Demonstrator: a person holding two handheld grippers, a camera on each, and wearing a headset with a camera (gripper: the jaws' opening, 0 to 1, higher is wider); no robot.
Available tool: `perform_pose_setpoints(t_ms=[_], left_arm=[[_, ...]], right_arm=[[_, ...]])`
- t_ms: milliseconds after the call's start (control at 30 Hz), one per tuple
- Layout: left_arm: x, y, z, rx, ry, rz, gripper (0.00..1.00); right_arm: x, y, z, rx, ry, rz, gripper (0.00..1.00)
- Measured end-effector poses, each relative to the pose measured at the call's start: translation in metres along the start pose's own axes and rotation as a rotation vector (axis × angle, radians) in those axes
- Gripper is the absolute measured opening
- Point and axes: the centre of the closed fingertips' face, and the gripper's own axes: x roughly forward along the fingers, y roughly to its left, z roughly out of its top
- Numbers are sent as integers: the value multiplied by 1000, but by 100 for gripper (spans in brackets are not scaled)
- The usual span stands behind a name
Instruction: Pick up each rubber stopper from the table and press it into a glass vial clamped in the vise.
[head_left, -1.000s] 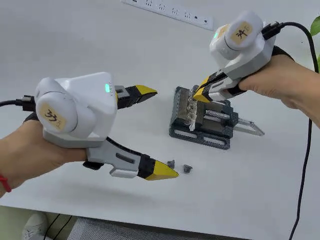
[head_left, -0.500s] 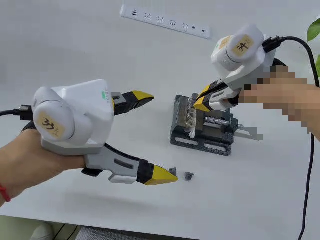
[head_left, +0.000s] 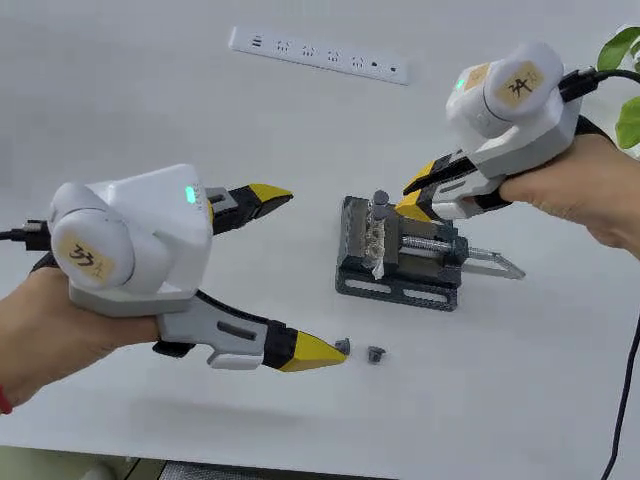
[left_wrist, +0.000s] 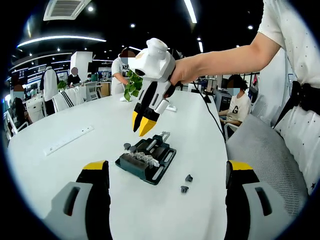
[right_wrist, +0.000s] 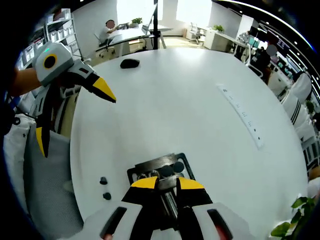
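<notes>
A dark vise holds clear glass vials mid-table. A grey stopper sticks up from the far vial. Two loose stoppers lie in front of the vise, just past my left gripper's lower tip. My left gripper is wide open and empty, left of the vise. My right gripper hovers just above and right of the vise, its jaws a narrow gap apart with nothing between. In the left gripper view the vise and the stoppers lie ahead. The right gripper view looks down on the vise.
A white power strip lies at the table's far side. Plant leaves show at the right edge, and a black cable hangs on the right. The table's near edge runs below my left hand. People sit in the room behind.
My right gripper has lifted up and to the right off the vise, leaving the stopper on the vial. My left gripper has stayed open beside the loose stoppers.
</notes>
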Motion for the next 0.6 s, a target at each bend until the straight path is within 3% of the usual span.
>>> perform_pose_setpoints(t_ms=[600], left_arm=[[-9,-3,-1,25,37,21,99]], right_arm=[[-41,14,-21,77,-133,-36,24]])
